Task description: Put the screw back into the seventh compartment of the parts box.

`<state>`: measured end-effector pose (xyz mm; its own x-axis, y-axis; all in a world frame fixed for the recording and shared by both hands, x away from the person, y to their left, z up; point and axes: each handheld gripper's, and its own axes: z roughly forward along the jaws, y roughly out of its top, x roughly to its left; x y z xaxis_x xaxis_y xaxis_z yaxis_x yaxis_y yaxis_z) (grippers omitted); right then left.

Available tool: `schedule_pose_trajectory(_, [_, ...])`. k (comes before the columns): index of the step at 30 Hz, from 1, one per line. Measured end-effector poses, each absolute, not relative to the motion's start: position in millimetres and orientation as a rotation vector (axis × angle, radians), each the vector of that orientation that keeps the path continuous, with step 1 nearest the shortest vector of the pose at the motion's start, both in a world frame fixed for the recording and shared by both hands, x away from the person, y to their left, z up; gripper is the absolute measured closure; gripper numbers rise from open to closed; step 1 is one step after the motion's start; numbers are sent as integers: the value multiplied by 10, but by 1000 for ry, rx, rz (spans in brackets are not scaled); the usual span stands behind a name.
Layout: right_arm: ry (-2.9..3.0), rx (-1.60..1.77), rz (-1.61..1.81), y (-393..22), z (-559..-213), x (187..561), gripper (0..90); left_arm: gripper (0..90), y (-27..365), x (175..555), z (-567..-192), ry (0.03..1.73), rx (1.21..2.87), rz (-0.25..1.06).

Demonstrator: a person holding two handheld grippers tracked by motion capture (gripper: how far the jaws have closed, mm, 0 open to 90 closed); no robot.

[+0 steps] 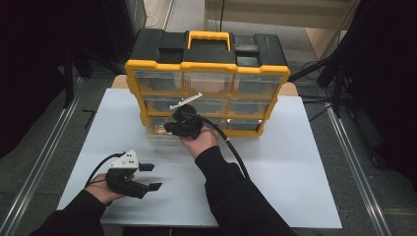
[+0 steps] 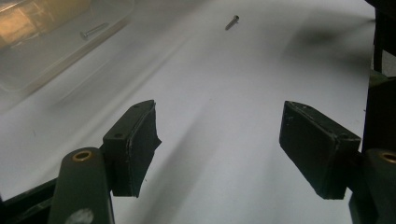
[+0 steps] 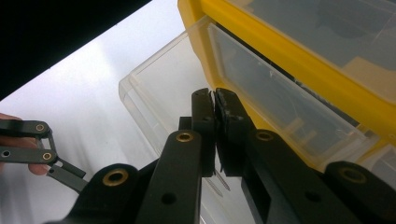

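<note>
Two claws work at a white worktop (image 1: 275, 162) bearing a yellow-and-black drawer organiser (image 1: 209, 78) standing upright at its far edge. The right claw (image 3: 214, 100) is pressed fully together over a clear drawer (image 3: 159, 93) pulled out from the organiser's bottom row; a thin screw (image 3: 223, 181) shows just below its pads, shank running along the claw, though whether the pads pinch it cannot be told. The drawer juts toward the person, its long axis square to the organiser's front, its near rim well inside the worktop's front edge. The left claw (image 2: 219, 140) rests near the worktop's front left corner, jaws spread wide with nothing between them. Ahead of it a second loose screw (image 2: 232, 21) lies on bare worktop, angled, and another screw (image 2: 93, 31) lies inside the clear drawer. Open white surface spreads to the right of the right forearm (image 1: 231, 191).
</note>
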<state>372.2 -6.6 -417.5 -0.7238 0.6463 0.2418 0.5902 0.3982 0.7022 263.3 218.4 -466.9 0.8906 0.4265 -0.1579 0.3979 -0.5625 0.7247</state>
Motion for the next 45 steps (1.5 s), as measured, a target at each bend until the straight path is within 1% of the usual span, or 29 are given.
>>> schedule_pose_trajectory(3, [2568, 1136, 1245, -69, -4169, 3719, 878, 276, 2184, 2633, -4668, 587, 2234, 44])
schedule_pose_trajectory(5, [2568, 1141, 1254, -80, -4167, 3726, 818, 276, 2183, 2632, -4669, 588, 2229, 45])
schedule_pose_trajectory(7, [2569, 1143, 1266, -96, -4155, 3723, 781, 276, 2184, 2631, -4669, 587, 2227, 44])
schedule_pose_trajectory(10, [2555, 1106, 1304, -144, -4098, 3678, 738, 276, 2185, 2632, -4668, 589, 2233, 44])
schedule_pose_trajectory(11, [2549, 1100, 1314, -154, -4084, 3664, 737, 276, 2184, 2633, -4668, 589, 2234, 45])
schedule_pose_trajectory(13, [2557, 1082, 1329, -177, -4057, 3640, 696, 276, 2182, 2631, -4668, 587, 2231, 45])
schedule_pose_trajectory(16, [2576, 1060, 1345, -214, -4033, 3604, 608, 276, 2182, 2630, -4669, 588, 2232, 46])
schedule_pose_trajectory(22, [2556, 1022, 1373, -292, -4026, 3530, 549, 276, 2182, 2638, -4674, 593, 2231, 43])
schedule_pose_trajectory(27, [2569, 957, 1401, -336, -4042, 3463, 468, 276, 2189, 2638, -4676, 594, 2230, 42])
schedule_pose_trajectory(34, [2602, 924, 1428, -388, -4050, 3400, 398, 276, 2189, 2639, -4677, 597, 2231, 43])
schedule_pose_trajectory(39, [2608, 882, 1446, -434, -4066, 3350, 373, 277, 2192, 2641, -4679, 599, 2230, 47])
schedule_pose_trajectory(45, [2642, 850, 1449, -496, -4091, 3301, 364, 276, 2191, 2641, -4681, 599, 2231, 48])
